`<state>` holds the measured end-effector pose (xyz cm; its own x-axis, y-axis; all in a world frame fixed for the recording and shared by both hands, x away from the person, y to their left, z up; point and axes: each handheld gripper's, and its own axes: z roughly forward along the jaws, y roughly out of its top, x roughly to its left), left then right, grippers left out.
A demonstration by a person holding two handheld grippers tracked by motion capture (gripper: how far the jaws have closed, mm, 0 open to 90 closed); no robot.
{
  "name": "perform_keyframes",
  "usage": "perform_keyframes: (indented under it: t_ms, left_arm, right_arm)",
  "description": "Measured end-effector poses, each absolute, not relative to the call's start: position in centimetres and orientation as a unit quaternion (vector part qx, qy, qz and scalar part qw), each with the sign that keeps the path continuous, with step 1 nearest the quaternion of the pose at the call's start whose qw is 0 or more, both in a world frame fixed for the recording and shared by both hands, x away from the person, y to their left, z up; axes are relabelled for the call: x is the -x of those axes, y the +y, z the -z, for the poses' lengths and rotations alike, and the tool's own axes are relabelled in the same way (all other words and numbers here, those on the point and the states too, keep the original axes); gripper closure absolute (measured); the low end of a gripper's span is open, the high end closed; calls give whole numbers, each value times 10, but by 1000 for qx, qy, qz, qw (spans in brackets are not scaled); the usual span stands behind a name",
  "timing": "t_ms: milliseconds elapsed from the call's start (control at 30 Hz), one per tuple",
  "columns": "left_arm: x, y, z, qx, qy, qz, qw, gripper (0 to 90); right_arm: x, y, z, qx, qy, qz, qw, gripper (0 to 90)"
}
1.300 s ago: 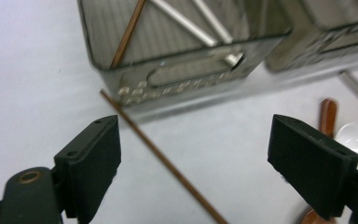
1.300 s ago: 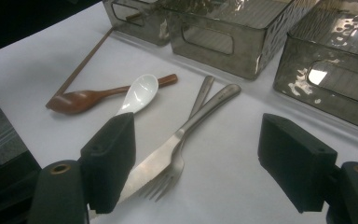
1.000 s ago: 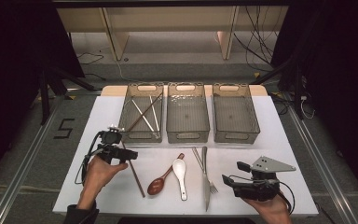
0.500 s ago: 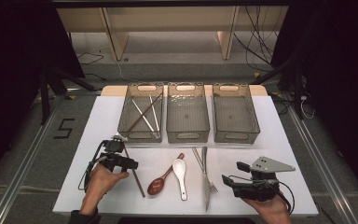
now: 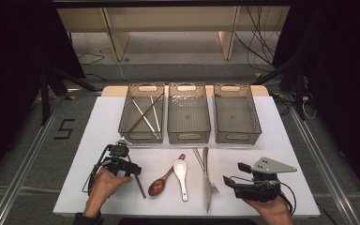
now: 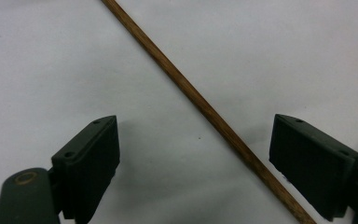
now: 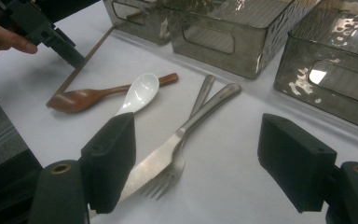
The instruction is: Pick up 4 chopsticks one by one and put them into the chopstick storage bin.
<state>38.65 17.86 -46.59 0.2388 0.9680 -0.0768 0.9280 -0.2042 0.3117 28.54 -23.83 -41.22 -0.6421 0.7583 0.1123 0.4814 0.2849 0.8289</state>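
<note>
Left tongs stood released, jaws wide, straddling a wooden chopstick that lay flat on the white bench, untouched. Right tongs also released, hovering over the knife and fork. Beyond them lay a white spoon, a wooden spoon, then bins.

White table, three bins, chopstick, spoons, knife, fork

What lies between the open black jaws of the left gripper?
A thin brown wooden chopstick crosses diagonally between the left gripper jaws on the white table, per the left gripper view.
</note>
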Motion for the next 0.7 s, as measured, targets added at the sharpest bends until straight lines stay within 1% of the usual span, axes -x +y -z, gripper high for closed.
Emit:
perform_keyframes:
  t_ms: [467, 700]
  left_arm:
    - [-386, 176, 471, -781, 608, -63, 125, 165]
    - [-385, 177, 470, -788, 602, -64, 113, 214]
  right_arm:
    - [-286, -238, 412, -394, 787, -449, 153, 289]
    - [-285, -239, 412, -394, 786, -451, 155, 292]
